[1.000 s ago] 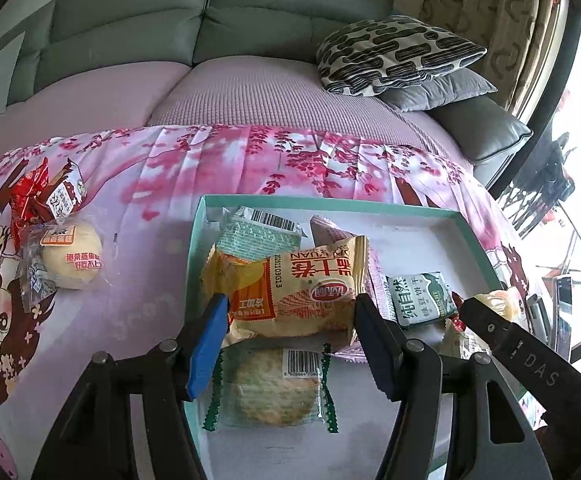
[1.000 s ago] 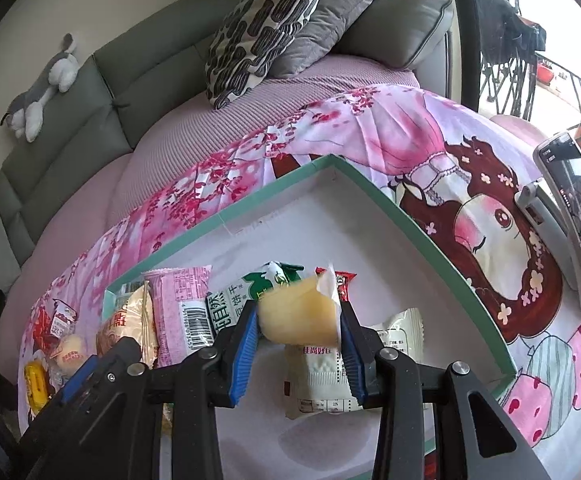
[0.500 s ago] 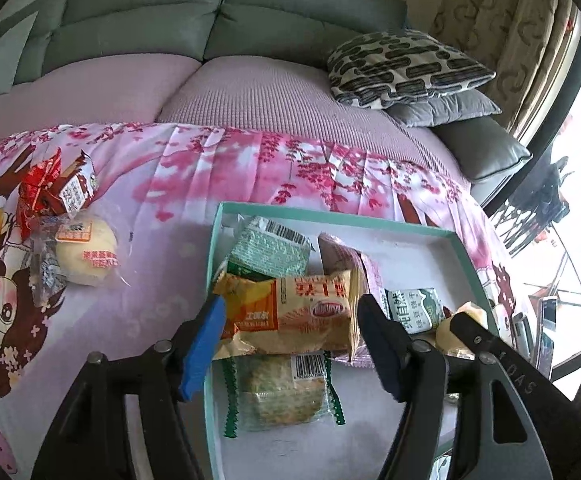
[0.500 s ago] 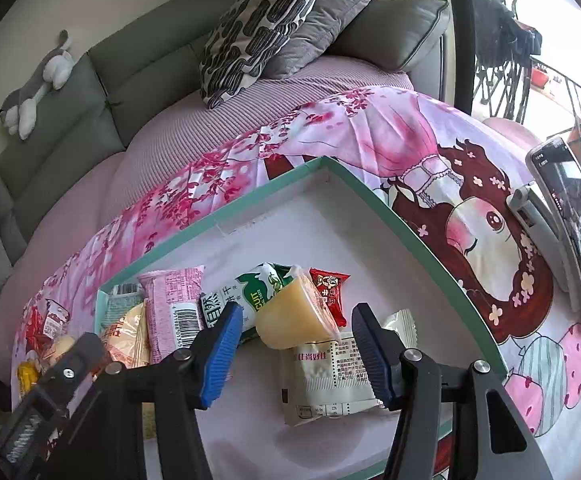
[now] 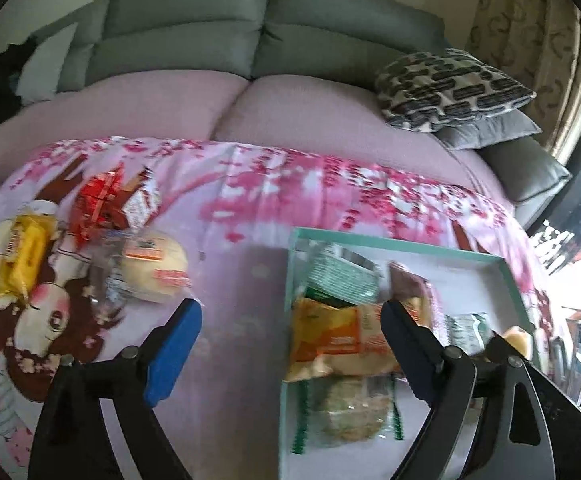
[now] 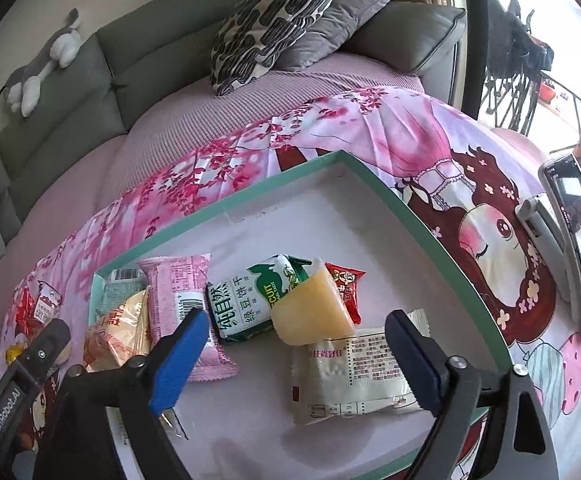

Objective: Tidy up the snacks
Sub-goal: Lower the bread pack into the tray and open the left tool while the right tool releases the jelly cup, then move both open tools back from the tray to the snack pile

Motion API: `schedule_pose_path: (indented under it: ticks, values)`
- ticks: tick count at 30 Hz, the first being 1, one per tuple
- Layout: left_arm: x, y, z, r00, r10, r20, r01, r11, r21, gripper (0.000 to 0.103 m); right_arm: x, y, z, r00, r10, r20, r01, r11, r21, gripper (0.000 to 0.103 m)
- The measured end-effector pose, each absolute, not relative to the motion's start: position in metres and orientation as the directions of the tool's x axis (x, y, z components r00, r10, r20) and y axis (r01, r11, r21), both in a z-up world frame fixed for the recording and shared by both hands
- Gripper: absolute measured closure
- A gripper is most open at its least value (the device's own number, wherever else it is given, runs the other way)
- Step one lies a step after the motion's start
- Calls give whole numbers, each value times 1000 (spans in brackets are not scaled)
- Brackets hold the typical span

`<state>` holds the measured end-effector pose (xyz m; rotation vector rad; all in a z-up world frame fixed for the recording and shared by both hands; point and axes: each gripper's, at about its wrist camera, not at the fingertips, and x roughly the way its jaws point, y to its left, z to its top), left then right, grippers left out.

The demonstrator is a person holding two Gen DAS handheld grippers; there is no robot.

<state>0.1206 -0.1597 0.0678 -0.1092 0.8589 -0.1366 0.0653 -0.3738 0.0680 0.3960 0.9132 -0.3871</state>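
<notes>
Both of your grippers stand with jaws spread wide, having just been opening, and nothing is pinched in either. Your right gripper (image 6: 290, 344) hangs over the teal-rimmed tray (image 6: 422, 216); the yellow jelly cup (image 6: 310, 308) lies loose between its jaws, resting on the white packet (image 6: 354, 376) and leaning against the green biscuit pack (image 6: 250, 304) and the small red packet (image 6: 344, 288). The pink packet (image 6: 182, 292) lies further left in the tray. Your left gripper (image 5: 290, 344) straddles the tray's left wall (image 5: 288, 280): one pad is over the pink printed cloth (image 5: 234, 320), the other over the orange snack bag (image 5: 334, 340), which lies in the tray on top of a round biscuit pack (image 5: 350, 416). Outside the tray, on the cloth, sit a wrapped bun (image 5: 154, 268), a red packet (image 5: 102, 204) and a yellow packet (image 5: 22, 256).
</notes>
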Motion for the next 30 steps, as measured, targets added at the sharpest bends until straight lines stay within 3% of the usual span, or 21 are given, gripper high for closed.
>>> schedule_pose_path:
  ticks: [4, 7, 22, 30]
  values:
    - [122, -151, 67, 661, -103, -743, 34, 994, -108, 10, 68, -371, 69, 555, -161, -816, 481, 863, 156, 1]
    - [124, -144, 65, 660, -76, -748, 10, 996, -92, 1, 68, -369, 69, 556, -163, -815, 481, 863, 155, 0]
    - [126, -123, 60, 664, -6, -748, -63, 996, -64, 1, 72, -352, 79, 592, -178, -786, 440, 888, 130, 0]
    - [128, -117, 64, 665, 96, -741, -109, 994, 31, 1, 76, -338, 85, 611, -170, -773, 404, 907, 120, 0]
